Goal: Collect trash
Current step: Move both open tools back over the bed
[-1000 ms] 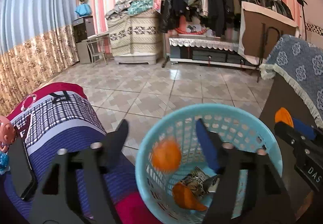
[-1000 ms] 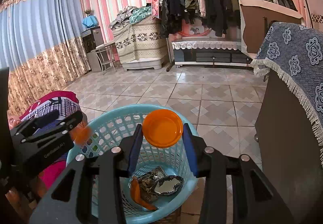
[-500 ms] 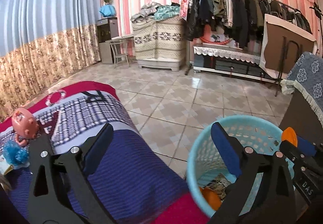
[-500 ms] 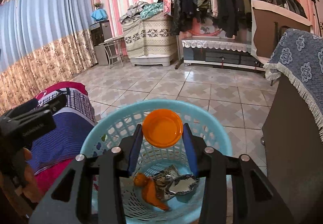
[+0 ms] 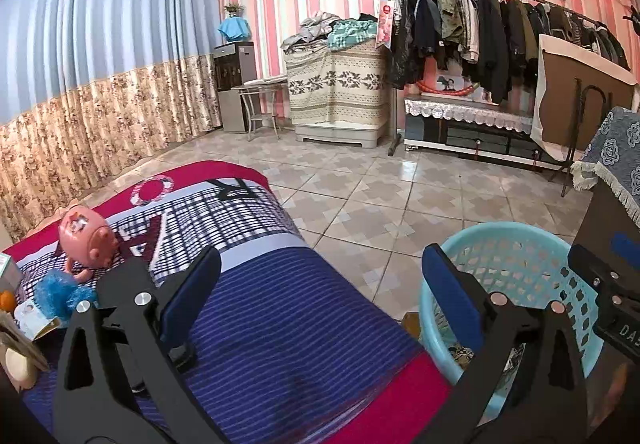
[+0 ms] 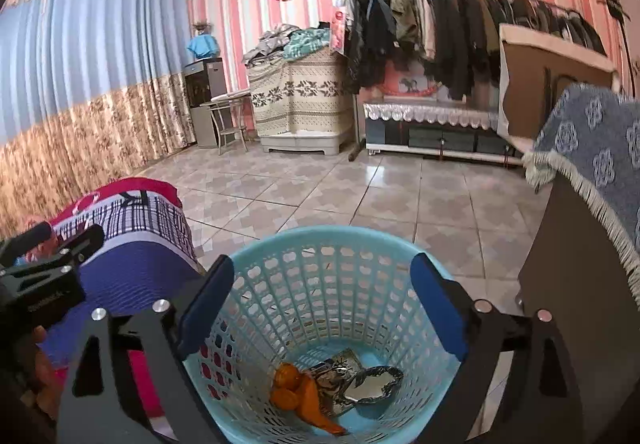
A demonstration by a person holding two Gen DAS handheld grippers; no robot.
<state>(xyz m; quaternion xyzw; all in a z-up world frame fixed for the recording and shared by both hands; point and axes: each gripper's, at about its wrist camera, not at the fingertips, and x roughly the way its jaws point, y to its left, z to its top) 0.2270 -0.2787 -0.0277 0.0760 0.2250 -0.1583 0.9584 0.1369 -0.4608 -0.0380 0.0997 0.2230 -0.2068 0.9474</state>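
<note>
The right gripper (image 6: 320,308) hangs over the mouth of a pale blue plastic basket (image 6: 332,244), its jaws spread wide with nothing between them. The basket wall is a lattice of small rounded holes. At its bottom lies the trash: orange peel (image 6: 298,394), curled and glossy, touching a crumpled foil wrapper (image 6: 340,368) and a dark-rimmed foil lid (image 6: 374,384); a bluish scrap beneath the lid is too shadowed to name.

The left gripper (image 5: 320,292) is also wide open and empty, held above a bed covered with a blanket (image 5: 288,308) striped in dark blue, with a checked white band and magenta borders. The basket (image 5: 516,240) stands on the floor just beside the bed's edge, to this gripper's right, partly hidden by the right finger (image 5: 448,296).

On the blanket's far left sit a pink plastic pig toy (image 5: 86,232), a fuzzy blue ball (image 5: 60,292) touching it, and a small carton (image 5: 30,318) beside that.

Beyond lies a tiled floor (image 5: 360,196) of grey-beige patterned squares, a rack of dark coats (image 5: 480,36) against a pink striped wall, and blue pleated curtains (image 5: 100,44) with a floral lower band. A dark cabinet (image 6: 576,284) draped with a fringed blue cloth (image 6: 600,148) stands close to the basket's right.
</note>
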